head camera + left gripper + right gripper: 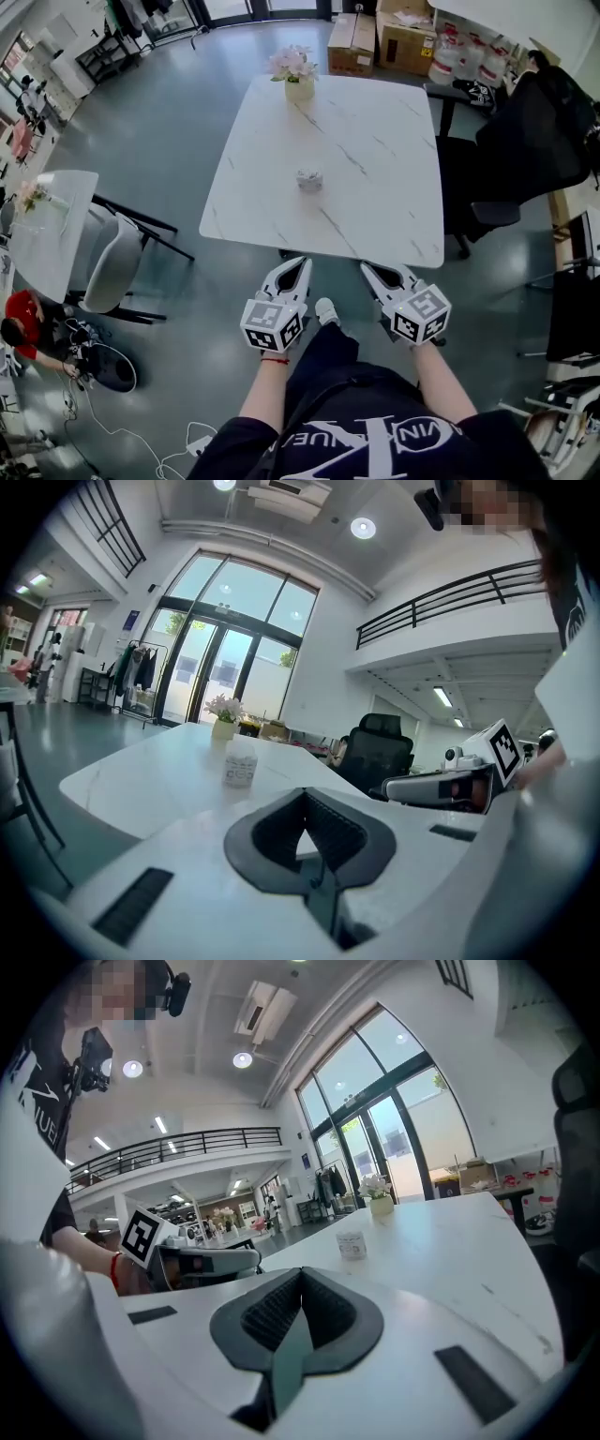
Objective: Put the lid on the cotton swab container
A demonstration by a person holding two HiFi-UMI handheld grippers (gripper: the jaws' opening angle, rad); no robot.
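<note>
The cotton swab container (309, 179) is a small clear cylinder with a printed label, standing upright near the middle of the white marble table (375, 131). I cannot make out a separate lid. The container also shows in the left gripper view (240, 764) and the right gripper view (351, 1244), well ahead of both sets of jaws. My left gripper (300, 264) and right gripper (368, 270) hover side by side off the table's near edge. Both are shut with nothing between the jaws (305, 799) (300, 1281).
A vase of pink flowers (298, 75) stands at the table's far edge. A black office chair (534, 122) sits to the right, and cardboard boxes (384, 37) lie beyond the table. A white chair (112, 272) and another table (47, 225) are at the left.
</note>
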